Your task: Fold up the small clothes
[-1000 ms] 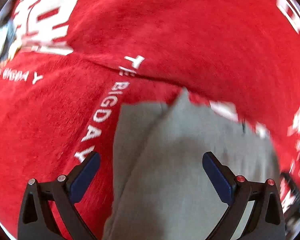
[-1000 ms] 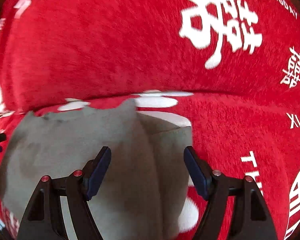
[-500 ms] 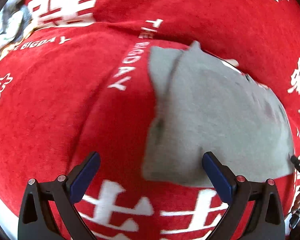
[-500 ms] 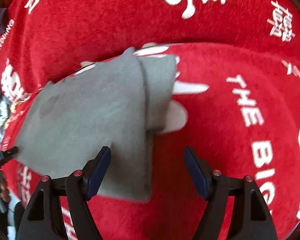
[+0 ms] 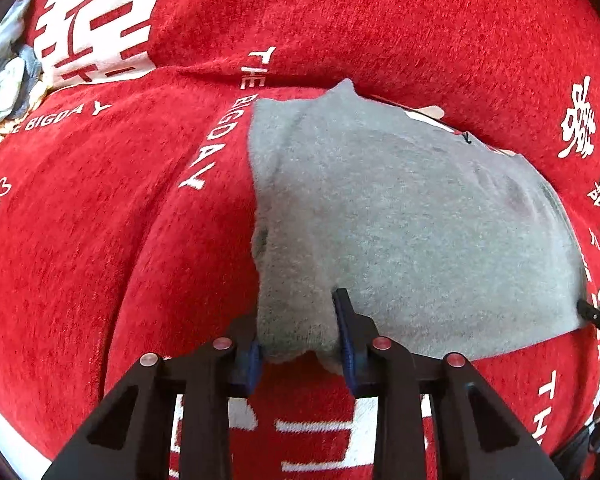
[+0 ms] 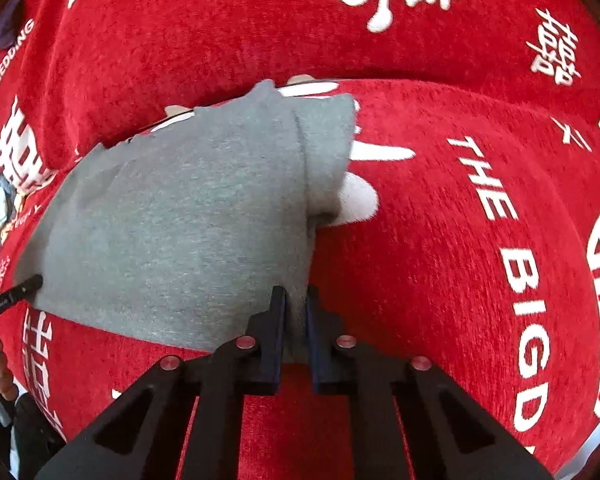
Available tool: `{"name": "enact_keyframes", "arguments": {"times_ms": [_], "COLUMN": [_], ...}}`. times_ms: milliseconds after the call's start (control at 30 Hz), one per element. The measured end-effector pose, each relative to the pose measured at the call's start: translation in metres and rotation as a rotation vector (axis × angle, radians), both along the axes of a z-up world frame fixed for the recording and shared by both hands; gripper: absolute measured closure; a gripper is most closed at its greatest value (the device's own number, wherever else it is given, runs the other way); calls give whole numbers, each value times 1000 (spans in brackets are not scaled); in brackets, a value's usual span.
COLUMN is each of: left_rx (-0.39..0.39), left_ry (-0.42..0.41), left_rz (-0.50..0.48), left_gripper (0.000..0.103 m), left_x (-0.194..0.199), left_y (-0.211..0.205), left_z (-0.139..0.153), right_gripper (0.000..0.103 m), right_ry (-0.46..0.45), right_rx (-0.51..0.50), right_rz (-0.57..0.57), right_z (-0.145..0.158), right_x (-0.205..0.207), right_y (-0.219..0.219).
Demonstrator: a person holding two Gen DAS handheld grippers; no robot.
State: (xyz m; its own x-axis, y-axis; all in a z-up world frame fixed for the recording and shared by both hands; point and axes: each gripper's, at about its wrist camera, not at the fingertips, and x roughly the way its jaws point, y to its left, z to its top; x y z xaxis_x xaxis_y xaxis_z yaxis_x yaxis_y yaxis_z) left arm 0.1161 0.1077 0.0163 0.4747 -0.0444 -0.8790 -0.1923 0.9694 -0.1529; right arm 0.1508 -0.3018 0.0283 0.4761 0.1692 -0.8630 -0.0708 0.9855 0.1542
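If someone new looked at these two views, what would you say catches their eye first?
The bright red cloth with white lettering fills both views. On it lies a grey garment, already folded over. The left gripper pinches its near left corner and the right gripper its near right corner.

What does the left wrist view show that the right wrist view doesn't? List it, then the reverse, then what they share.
Left wrist only: the left gripper shut on the grey garment at its near left corner.

Right wrist only: the right gripper shut on the garment's near right corner, and a white patch of the cover's print beside the garment's folded edge.

Both: the grey garment lying on the red printed cover, with each view catching the other gripper's tip at the garment's far corner.
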Motion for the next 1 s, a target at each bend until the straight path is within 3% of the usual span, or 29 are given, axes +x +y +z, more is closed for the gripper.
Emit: {"name": "enact_keyframes", "arguments": {"times_ms": [67,100,200,267,300,467,600,800,933,967,1000], "left_rx": [13,17,-16,3,14,19,37,65,148,146,151], "left_ry": [4,12,-9,-70,-87,-54,-109,-83,27,-16,-18], "left_rz": [0,14,41,67,79,57,19,-25,-35,-43,-47], "left_gripper": [67,52,27,13,11,11,11,11,9,8,8], "left_x": [-5,-9,-24,-33,-35,-29,-34,-6,5,-2,-6], "left_y": [-1,2,4,2,0,-13,-26,-55,-57,-55,-54], "left_z": [2,3,15,25,27,23,34,27,-3,-1,1], "right_gripper": [91,83,68,46,37,36,36,36,37,37,37], "right_ry": [5,16,-30,-103,-132,-156,-158,-155,-59,-26,-53], "right_rx": [-23,-24,-61,-92,-104,-138,-117,-138,-158,-168,-126], "right_rz": [-10,-16,-12,6,7,51,71,142,144,126,120], "right_z": [2,4,23,35,40,42,42,31,3,-5,-4], "right_x": [-2,-3,-18,-30,-35,-39,-43,-31,-14,-13,-18], "right_y": [1,1,5,13,17,38,46,86,93,88,79]}}
